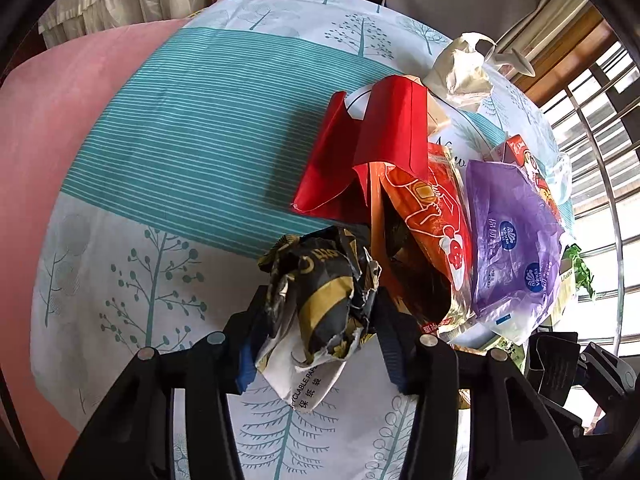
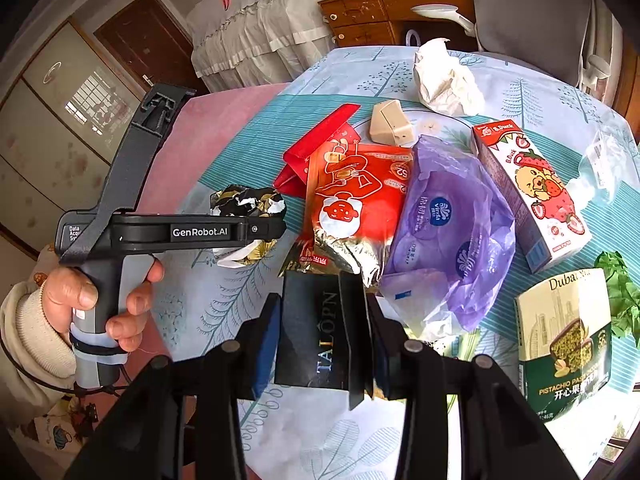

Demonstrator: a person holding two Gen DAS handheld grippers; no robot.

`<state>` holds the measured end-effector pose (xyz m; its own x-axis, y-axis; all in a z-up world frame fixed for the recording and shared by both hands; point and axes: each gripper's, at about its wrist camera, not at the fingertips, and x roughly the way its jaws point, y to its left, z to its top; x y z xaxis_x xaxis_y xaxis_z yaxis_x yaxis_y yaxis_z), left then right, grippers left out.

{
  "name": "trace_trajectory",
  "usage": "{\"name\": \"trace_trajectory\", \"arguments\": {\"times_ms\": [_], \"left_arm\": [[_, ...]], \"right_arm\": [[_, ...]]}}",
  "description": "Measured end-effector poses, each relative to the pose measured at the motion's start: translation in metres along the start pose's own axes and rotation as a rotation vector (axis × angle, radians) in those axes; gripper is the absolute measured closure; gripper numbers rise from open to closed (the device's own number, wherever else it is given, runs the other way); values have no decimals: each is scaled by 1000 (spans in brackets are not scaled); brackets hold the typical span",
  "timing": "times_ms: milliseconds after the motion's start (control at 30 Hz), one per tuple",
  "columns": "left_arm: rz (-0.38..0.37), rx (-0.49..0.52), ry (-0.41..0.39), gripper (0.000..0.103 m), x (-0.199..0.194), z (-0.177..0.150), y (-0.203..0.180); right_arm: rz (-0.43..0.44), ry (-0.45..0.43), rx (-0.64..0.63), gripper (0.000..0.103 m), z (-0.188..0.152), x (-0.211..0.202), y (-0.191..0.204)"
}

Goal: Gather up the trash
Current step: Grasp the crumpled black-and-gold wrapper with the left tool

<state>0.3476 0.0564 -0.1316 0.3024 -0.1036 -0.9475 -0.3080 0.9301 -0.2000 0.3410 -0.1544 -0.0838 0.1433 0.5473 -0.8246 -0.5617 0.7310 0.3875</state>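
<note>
Two claws are both loaded. The left claw (image 1: pixel 320 316) is closed narrow on a crumpled black-and-gold paper wrapper (image 1: pixel 320 300), which bulges out above and below its fingers; the right claw (image 2: pixel 322 340) is clamped on a dark folded card box printed TALOPN (image 2: pixel 320 336), held upright between its pads.

Most of the trash lies on the worktop (image 2: pixel 320 432), under a tree-print cloth. From the right wrist view, a red-and-foil snack pouch (image 2: pixel 352 208) sits at twelve o'clock of the claw, touching a folded red paper piece (image 2: pixel 316 140) at eleven. A purple Vinda tissue bag (image 2: pixel 448 232) overlaps the pouch at one o'clock. A strawberry drink carton (image 2: pixel 528 192) and a pistachio bar box (image 2: pixel 568 344) lie at two and three o'clock. A crumpled white paper bag (image 2: pixel 444 80) rests at the far edge, with a small beige wedge-shaped box (image 2: pixel 390 128) just near it. No bin shows in either view.

Risks, as I judge them: the wrapper is gripped by loose crumpled folds, so it may slip or tear free if the left claw swings fast. The dark box is pinched on its thin sides and may buckle or twist out. With both claws full, reaching for more trash would likely push the pile, and the light tissue bag may slide toward the worktop edge.
</note>
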Motion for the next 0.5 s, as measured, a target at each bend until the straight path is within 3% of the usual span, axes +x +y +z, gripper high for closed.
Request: {"name": "trace_trajectory", "arguments": {"times_ms": [267,500], "left_arm": [[7,43,-63,55,-60,-36,13],[-14,227,-134,55,-122,-100,27]], "right_arm": [[-22,-57,23,63,-5,-12,30],[-91,-142,92,63,-36,-27,74]]}}
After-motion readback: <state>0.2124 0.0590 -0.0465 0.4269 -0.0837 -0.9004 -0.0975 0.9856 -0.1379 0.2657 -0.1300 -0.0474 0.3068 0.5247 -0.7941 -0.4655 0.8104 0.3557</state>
